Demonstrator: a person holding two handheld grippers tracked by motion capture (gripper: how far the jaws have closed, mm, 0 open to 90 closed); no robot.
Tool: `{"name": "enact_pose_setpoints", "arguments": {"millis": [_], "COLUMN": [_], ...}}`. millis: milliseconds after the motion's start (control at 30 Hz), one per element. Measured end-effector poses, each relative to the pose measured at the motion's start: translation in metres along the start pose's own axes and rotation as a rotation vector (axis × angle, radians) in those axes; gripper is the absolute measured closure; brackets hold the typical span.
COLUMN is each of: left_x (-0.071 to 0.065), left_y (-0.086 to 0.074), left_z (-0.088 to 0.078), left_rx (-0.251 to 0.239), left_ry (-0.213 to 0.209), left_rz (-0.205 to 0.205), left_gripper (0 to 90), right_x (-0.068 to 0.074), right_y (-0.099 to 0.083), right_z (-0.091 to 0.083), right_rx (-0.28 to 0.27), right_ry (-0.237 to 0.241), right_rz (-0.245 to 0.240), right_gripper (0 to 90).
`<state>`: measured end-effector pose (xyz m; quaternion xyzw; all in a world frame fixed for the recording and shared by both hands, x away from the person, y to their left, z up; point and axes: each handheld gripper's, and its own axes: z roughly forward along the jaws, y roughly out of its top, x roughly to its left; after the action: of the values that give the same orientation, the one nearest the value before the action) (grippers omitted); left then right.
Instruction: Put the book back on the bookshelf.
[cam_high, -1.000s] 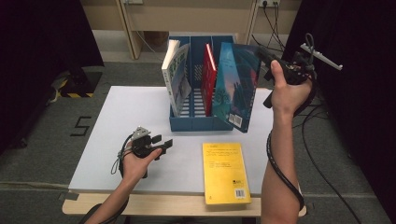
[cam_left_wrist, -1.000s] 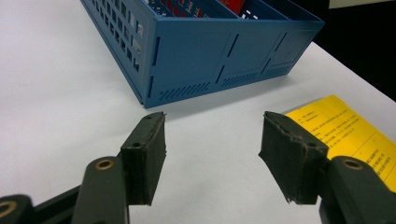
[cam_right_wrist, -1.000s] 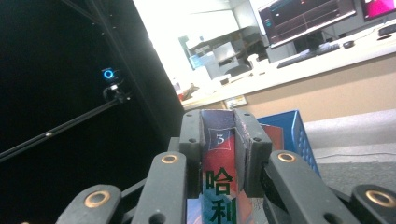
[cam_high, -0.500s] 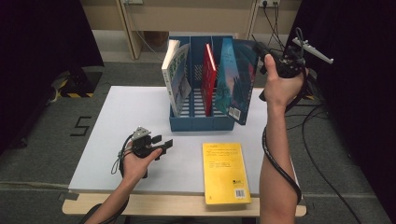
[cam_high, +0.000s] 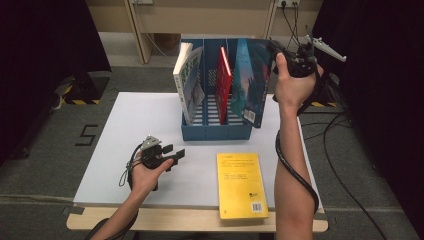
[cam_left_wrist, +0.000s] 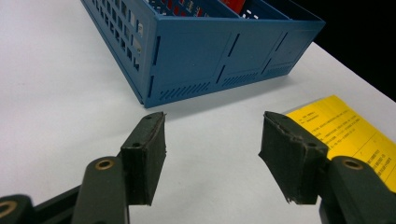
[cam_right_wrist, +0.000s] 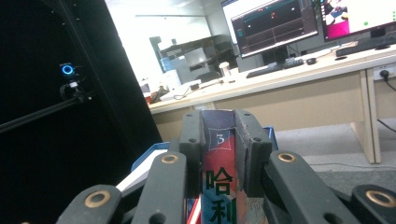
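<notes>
A blue three-slot file rack (cam_high: 215, 131) (cam_left_wrist: 201, 70) stands at the back of the white table. A white book (cam_high: 188, 82) leans in its left slot and a red book (cam_high: 223, 85) stands in the middle one. My right gripper (cam_high: 275, 49) (cam_right_wrist: 218, 154) is shut on the spine of a dark teal book (cam_high: 250, 80) (cam_right_wrist: 219, 186), held upright over the right slot. A yellow book (cam_high: 241, 184) (cam_left_wrist: 345, 133) lies flat near the table's front edge. My left gripper (cam_high: 176, 154) (cam_left_wrist: 210, 154) hovers low over the table, open, with nothing between its pads.
The white table (cam_high: 125, 145) has free room at its left half. Cables run across the floor at the right. Dark curtains flank both sides. In the right gripper view a desk (cam_right_wrist: 299, 79) with monitors stands beyond the rack.
My right hand has carried the teal book a little leftward and closer over the rack's right slot. The left gripper has not moved.
</notes>
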<state>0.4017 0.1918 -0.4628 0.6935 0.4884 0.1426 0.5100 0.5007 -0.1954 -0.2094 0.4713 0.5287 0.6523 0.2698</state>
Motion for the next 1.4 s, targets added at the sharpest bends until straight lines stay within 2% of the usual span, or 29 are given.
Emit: {"name": "enact_pose_setpoints", "arguments": {"millis": [267, 633, 1033, 1400], "left_x": [0.0, 0.001, 0.001, 0.002], "left_y": [0.0, -0.001, -0.001, -0.001], "left_z": [0.0, 0.001, 0.001, 0.001], "left_rx": [0.004, 0.005, 0.006, 0.007], "left_ry": [0.002, -0.001, -0.002, 0.001], "left_rz": [-0.003, -0.002, -0.002, -0.002], "left_gripper": [39.5, 39.4, 39.4, 39.5], "right_x": [0.002, 0.002, 0.016, 0.016], "right_y": [0.0, -0.003, -0.002, -0.007], "right_z": [0.013, 0.026, 0.026, 0.039], "right_rx": [-0.015, -0.03, -0.035, -0.023], "right_ry": [-0.032, -0.06, -0.039, -0.054], "right_rz": [-0.029, -0.044, -0.073, -0.095], "right_gripper": [75.5, 75.5, 75.5, 75.5]}}
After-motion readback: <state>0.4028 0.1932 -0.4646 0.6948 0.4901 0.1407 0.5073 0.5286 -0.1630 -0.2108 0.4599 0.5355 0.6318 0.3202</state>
